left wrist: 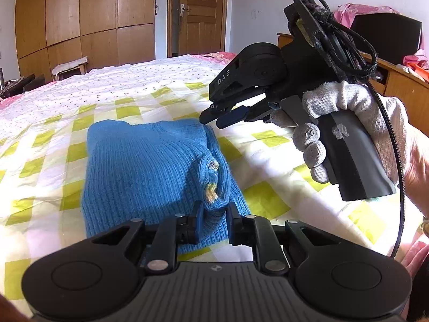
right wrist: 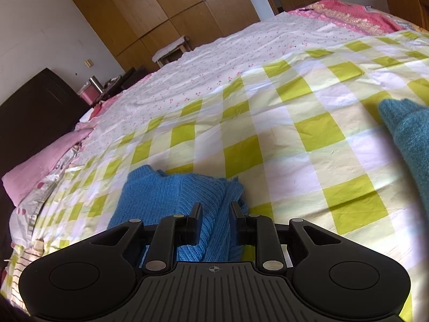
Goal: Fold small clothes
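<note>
Your left gripper [left wrist: 213,209] sits right at the near edge of the blue sweater [left wrist: 150,171]. Its two fingers are close together, and a little bump of the blue knit sits between them, pinched. The sweater lies folded on the checked bed cover [left wrist: 268,145], just ahead of that gripper.

Your right gripper [left wrist: 210,119] floats above the far right corner of the sweater, held by your gloved hand [left wrist: 332,123]. Its fingers are nearly together with nothing between them. Off to its right lies a teal knit piece [right wrist: 407,134] on the cover.
</note>
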A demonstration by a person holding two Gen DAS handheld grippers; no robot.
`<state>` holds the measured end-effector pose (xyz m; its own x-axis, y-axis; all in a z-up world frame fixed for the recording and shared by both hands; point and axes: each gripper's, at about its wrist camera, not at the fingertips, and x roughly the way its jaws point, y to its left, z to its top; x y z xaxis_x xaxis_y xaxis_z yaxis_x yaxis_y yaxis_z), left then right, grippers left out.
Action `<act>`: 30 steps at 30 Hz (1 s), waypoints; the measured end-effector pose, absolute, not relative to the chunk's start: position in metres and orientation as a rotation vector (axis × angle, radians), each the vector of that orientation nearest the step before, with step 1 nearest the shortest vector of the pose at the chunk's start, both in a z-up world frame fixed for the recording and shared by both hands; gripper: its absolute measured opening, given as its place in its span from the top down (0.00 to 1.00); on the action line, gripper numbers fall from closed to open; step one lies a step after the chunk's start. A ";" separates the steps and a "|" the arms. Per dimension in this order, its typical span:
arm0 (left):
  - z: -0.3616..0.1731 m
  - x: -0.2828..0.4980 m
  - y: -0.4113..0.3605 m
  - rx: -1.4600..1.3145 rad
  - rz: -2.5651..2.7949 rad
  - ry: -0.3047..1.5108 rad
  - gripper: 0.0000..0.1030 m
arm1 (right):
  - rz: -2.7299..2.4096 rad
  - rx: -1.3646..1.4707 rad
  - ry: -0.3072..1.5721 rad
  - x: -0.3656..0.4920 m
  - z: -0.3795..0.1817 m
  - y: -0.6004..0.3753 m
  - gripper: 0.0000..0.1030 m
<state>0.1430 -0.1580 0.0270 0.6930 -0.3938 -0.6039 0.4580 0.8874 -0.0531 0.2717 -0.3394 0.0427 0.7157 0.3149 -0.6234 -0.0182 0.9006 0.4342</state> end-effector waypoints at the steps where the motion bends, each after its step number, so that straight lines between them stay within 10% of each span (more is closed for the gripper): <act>1: 0.028 0.142 -0.158 0.103 -0.477 0.644 0.78 | 0.196 0.409 0.745 0.268 0.048 -0.338 0.78; 30: 0.034 0.139 -0.133 0.131 -0.357 0.669 0.77 | 0.251 0.137 0.887 0.200 0.014 -0.295 0.87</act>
